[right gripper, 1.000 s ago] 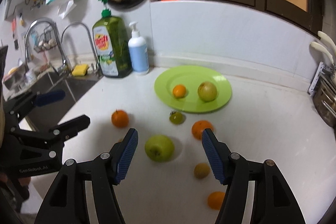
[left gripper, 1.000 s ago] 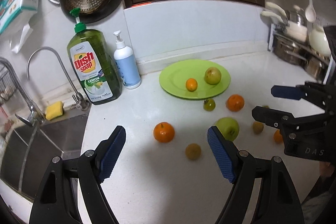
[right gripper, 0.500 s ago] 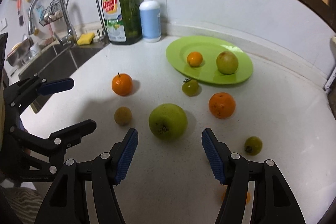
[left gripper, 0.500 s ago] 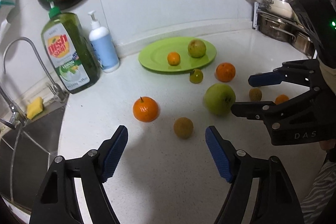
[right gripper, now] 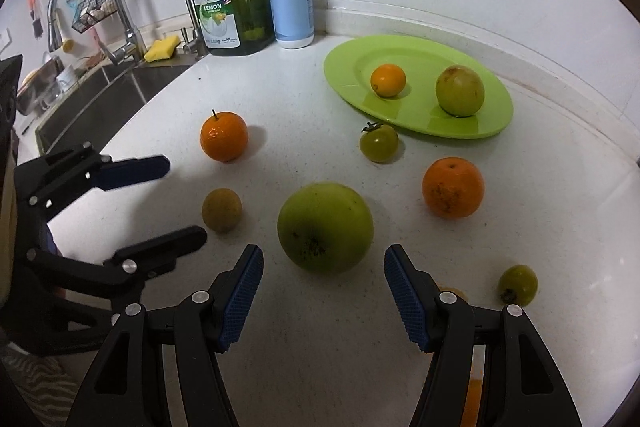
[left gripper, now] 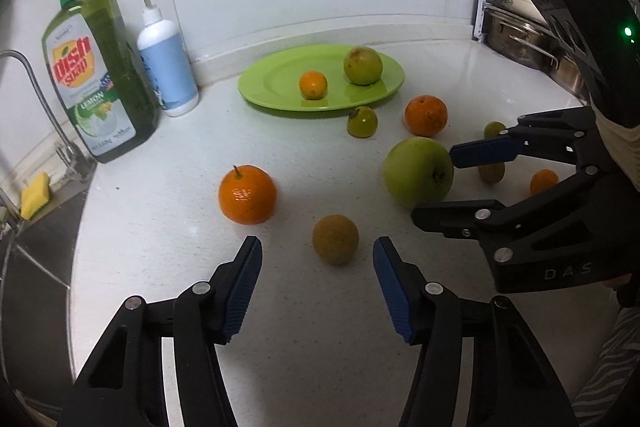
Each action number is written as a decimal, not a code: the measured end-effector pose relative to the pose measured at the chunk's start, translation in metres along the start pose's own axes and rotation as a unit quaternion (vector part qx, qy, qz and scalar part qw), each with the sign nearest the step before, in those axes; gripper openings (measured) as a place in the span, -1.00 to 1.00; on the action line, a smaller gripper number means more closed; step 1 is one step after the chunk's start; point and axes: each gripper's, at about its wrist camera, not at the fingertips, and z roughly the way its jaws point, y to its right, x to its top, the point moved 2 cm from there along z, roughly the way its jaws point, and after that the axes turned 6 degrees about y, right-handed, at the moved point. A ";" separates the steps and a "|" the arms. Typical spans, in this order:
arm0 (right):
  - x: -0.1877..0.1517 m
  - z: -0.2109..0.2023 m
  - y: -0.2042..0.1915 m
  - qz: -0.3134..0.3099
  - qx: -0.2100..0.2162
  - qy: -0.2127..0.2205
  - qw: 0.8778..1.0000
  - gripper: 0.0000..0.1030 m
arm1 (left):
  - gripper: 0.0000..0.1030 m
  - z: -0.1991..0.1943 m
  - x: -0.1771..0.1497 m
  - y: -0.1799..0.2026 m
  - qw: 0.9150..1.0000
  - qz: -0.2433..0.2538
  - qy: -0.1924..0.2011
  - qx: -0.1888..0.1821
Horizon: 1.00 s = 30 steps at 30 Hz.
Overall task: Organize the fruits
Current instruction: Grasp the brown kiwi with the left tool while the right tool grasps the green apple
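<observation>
The left gripper (left gripper: 318,281) has been drawing its blue pads in over the last moment, and they now stand at a middling gap with nothing pressed between them; the small brownish fruit (left gripper: 335,238) lies just ahead of the tips, lined up with the gap but not yet inside it. Both hands have sunk toward the white counter (left gripper: 168,239) compared with a second ago, so the fruit that looked small and far now fills the view. The right gripper (right gripper: 324,291) is parted about as wide as it was, also empty, with the big green apple (right gripper: 326,227) just off its tips and centred on the opening.

Farther out, a stemmed mandarin (left gripper: 247,194) sits to the left of the brown fruit, a green tomato (right gripper: 378,143) and an orange (right gripper: 453,187) lie near the green plate (right gripper: 344,75), and a small green fruit (right gripper: 518,284) rests by the right finger. The plate already carries a small orange (right gripper: 387,79) and a yellowish-green fruit (right gripper: 459,90).

To my eye each hand has picked its target and is about to close, so most of the sorting is still ahead
</observation>
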 end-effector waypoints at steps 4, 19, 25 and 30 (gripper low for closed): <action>0.002 0.005 0.000 0.000 -0.004 -0.002 1.000 0.24 | 0.02 0.006 -0.001 0.000 1.000 -0.009 -0.007 -0.009; 0.001 0.013 0.003 0.010 -0.011 -0.006 1.000 0.18 | -0.24 0.021 0.003 -0.002 0.999 -0.031 -0.028 -0.026; 0.002 0.015 0.002 0.009 -0.007 -0.007 1.000 0.09 | -0.37 0.025 0.003 -0.004 0.998 -0.038 -0.032 -0.034; 0.002 0.016 -0.001 0.004 -0.004 -0.007 1.000 -0.01 | -0.45 0.026 0.003 -0.006 0.998 -0.046 -0.035 -0.034</action>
